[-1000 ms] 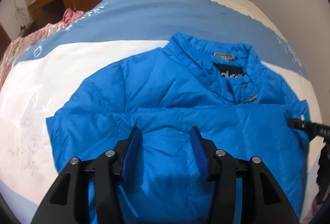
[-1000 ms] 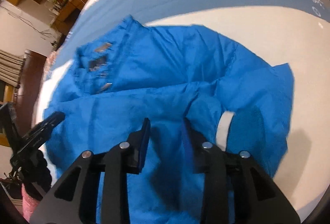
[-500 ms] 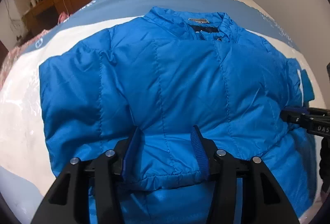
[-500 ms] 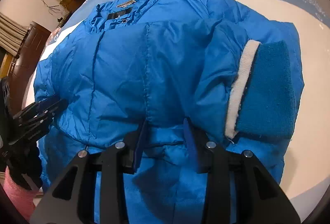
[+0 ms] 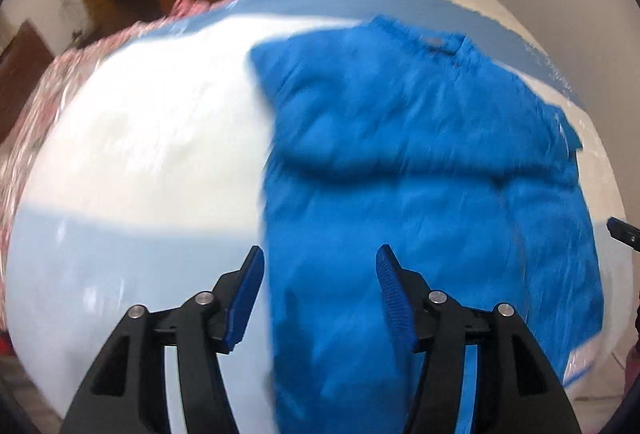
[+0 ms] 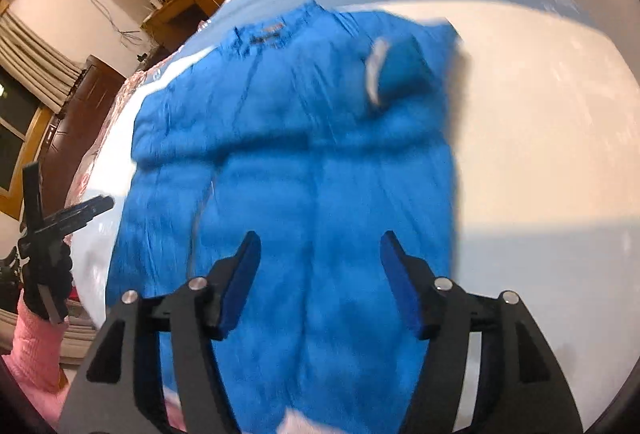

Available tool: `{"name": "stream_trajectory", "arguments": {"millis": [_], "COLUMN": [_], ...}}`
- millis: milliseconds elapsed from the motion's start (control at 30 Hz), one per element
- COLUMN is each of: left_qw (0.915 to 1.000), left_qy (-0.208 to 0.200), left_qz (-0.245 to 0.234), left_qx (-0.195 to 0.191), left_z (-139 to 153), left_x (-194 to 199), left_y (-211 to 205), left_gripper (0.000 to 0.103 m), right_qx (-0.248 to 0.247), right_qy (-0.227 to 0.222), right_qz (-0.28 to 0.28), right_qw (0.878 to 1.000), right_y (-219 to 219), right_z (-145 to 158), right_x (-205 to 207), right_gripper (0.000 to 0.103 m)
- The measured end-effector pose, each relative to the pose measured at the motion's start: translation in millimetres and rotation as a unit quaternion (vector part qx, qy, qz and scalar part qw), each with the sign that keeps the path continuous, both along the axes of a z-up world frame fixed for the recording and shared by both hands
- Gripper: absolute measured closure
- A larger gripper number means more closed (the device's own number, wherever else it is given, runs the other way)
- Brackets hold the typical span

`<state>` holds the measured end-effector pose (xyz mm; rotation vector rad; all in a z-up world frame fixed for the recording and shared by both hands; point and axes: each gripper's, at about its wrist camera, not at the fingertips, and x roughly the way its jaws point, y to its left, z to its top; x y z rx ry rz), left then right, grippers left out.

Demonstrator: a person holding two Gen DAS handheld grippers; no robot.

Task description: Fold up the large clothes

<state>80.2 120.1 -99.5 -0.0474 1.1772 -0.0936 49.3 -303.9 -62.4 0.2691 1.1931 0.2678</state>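
While both grippers, left gripper [image 5: 320, 286] and right gripper [image 6: 318, 274], gape empty, the jacket [image 6: 320, 154] lies below them.

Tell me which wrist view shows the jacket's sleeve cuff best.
The right wrist view: the cuff lies on the jacket, white edge visible though blurred. The left wrist view shows the jacket but only a sliver at its right edge.

Both fisheye views are brightly lit and heavily motion-blurred. The blue jacket [image 5: 432, 202] smears into streaks; a soft shadow lies along its right edge in the right view. Edges curve into dark vignette.
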Motion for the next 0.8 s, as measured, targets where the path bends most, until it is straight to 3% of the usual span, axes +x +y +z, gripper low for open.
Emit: {"name": "stream_trajectory", "arguments": {"millis": [200,367,500,700,767,800], "left_qw": [0.9989,0.9961,0.9924,0.9898,0.9874,0.9864], "left_qy": [0.039,0.067,0.081,0.086,0.090,0.090], "left_qz": [0.023,0.045,0.061,0.062,0.064,0.065], "left_qx": [-0.010,-0.035,-0.069,-0.095,-0.113,-0.121], "left_z": [-14,-33,-46,-57,-58,-58], "left_x": [-80,-123,-135,-144,-144,-147], "left_y": [18,21,22,10,5,5], "left_gripper": [0.040,0.040,0.040,0.040,0.042,0.042], "right_qx": [0.010,0.041,0.068,0.067,0.069,0.070], "right_qy": [0.045,0.075,0.091,0.090,0.086,0.086], "right_qz": [-0.017,-0.026,-0.023,-0.009,-0.002,0.004], "right_qw": [0.999,0.996,0.993,0.994,0.994,0.994], "right_y": [-21,-28,-30,-25,-23,-21], "right_z": [-20,-41,-56,-66,-66,-67], "right_x": [-79,-116,-127,-127,-125,-125], "right_gripper": [0.031,0.029,0.029,0.028,0.032,0.041]}}
